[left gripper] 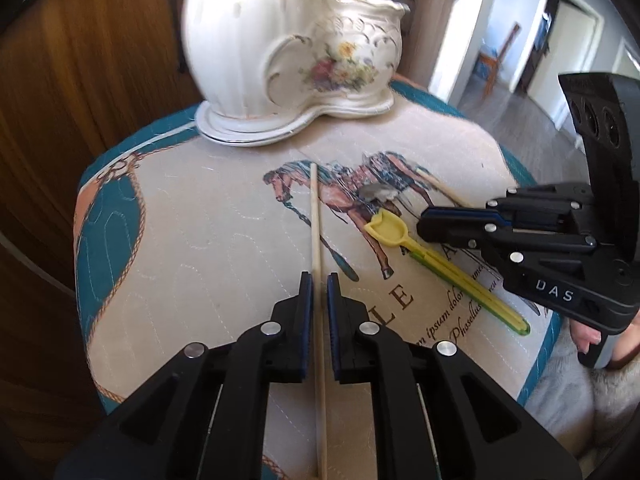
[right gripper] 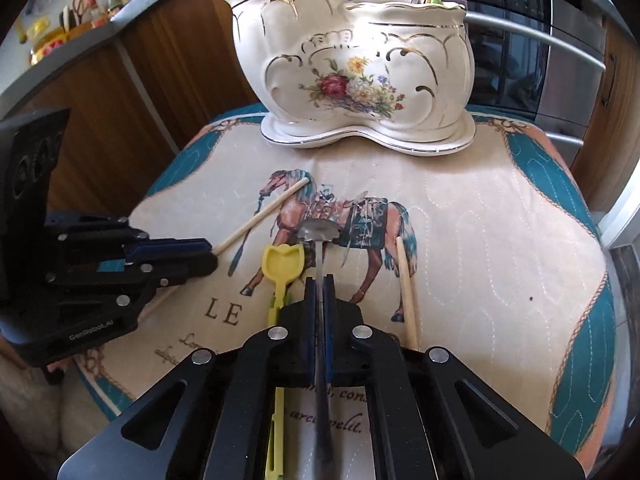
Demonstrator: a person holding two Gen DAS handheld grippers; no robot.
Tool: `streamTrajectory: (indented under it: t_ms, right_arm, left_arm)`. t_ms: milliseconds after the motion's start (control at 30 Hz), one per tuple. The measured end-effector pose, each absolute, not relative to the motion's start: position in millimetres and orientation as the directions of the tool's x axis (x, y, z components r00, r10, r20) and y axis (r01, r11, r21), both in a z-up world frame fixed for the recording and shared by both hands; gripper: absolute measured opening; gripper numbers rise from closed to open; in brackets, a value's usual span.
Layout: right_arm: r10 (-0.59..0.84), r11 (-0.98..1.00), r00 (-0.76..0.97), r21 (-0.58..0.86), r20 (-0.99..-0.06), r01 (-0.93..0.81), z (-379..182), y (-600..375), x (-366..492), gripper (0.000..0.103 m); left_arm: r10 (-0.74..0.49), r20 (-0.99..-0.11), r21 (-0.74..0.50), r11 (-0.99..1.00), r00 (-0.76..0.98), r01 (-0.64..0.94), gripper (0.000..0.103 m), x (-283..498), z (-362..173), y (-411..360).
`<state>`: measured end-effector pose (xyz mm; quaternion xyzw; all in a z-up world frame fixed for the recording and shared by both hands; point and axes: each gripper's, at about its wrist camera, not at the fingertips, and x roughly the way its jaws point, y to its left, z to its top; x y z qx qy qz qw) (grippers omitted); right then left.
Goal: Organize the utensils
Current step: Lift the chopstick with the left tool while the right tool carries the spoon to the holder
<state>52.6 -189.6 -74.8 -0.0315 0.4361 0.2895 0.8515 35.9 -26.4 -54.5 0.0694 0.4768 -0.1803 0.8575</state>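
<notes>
A wooden chopstick (left gripper: 316, 216) lies lengthwise between the jaws of my left gripper (left gripper: 319, 284), which stand slightly apart from it, so the gripper is open. My right gripper (right gripper: 319, 280) is shut on the handle of a metal spoon (right gripper: 318, 230), whose bowl points toward the holder. Seen from the left wrist view, the right gripper (left gripper: 422, 226) comes in from the right, just behind a yellow-green plastic scoop (left gripper: 388, 234). A second chopstick (right gripper: 408, 292) lies to the right of the spoon. The white floral ceramic holder (right gripper: 360, 60) stands at the back with a fork and other utensils in it.
Everything rests on a quilted horse-print cloth (right gripper: 500, 240) over a small raised surface. Wooden cabinets (left gripper: 80, 80) stand behind it and a steel oven handle (right gripper: 540, 40) at the right. A person's hand (left gripper: 588, 336) holds the right gripper. My left gripper (right gripper: 210, 254) occupies the cloth's left side.
</notes>
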Motion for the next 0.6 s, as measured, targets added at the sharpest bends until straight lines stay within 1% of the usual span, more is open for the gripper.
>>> streamTrajectory:
  t_ms: [100, 167, 200, 233, 267, 300, 500, 600]
  right_arm:
    - [0.483, 0.818, 0.457, 0.199, -0.746, -0.54, -69, -189, 47, 0.004]
    - [0.503, 0.813, 0.467, 0.214, -0.728, -0.542, -63, -194, 44, 0.004]
    - [0.512, 0.81, 0.475, 0.219, -0.715, -0.544, -60, -197, 43, 0.004]
    - [0.523, 0.807, 0.486, 0.224, -0.701, -0.546, -56, -200, 43, 0.004]
    - [0.53, 0.806, 0.494, 0.229, -0.69, -0.545, -54, -202, 42, 0.004]
    - [0.544, 0.802, 0.504, 0.239, -0.671, -0.547, -50, -205, 42, 0.004]
    - [0.58, 0.799, 0.586, 0.255, -0.566, -0.545, -27, -222, 36, 0.004]
    - [0.59, 0.801, 0.628, 0.269, -0.507, -0.536, -16, -231, 33, 0.004]
  left_arm:
    - [-0.239, -0.884, -0.045, 0.899, 0.403, 0.436, 0.02, 45, -51, -34]
    - [-0.219, -0.895, -0.024, 0.894, 0.388, 0.448, 0.02, 49, -50, -37]
    - [-0.204, -0.896, -0.006, 0.893, 0.394, 0.449, 0.019, 52, -50, -39]
    - [-0.199, -0.896, -0.002, 0.896, 0.396, 0.445, 0.015, 54, -50, -39]
    - [-0.188, -0.896, 0.008, 0.9, 0.403, 0.437, 0.008, 55, -50, -39]
    - [-0.174, -0.894, 0.023, 0.902, 0.413, 0.43, 0.005, 56, -50, -39]
    - [-0.188, -0.858, 0.031, 0.91, 0.478, 0.413, 0.004, 48, -50, -35]
    - [-0.232, -0.801, 0.006, 0.918, 0.551, 0.396, 0.004, 38, -43, -25]
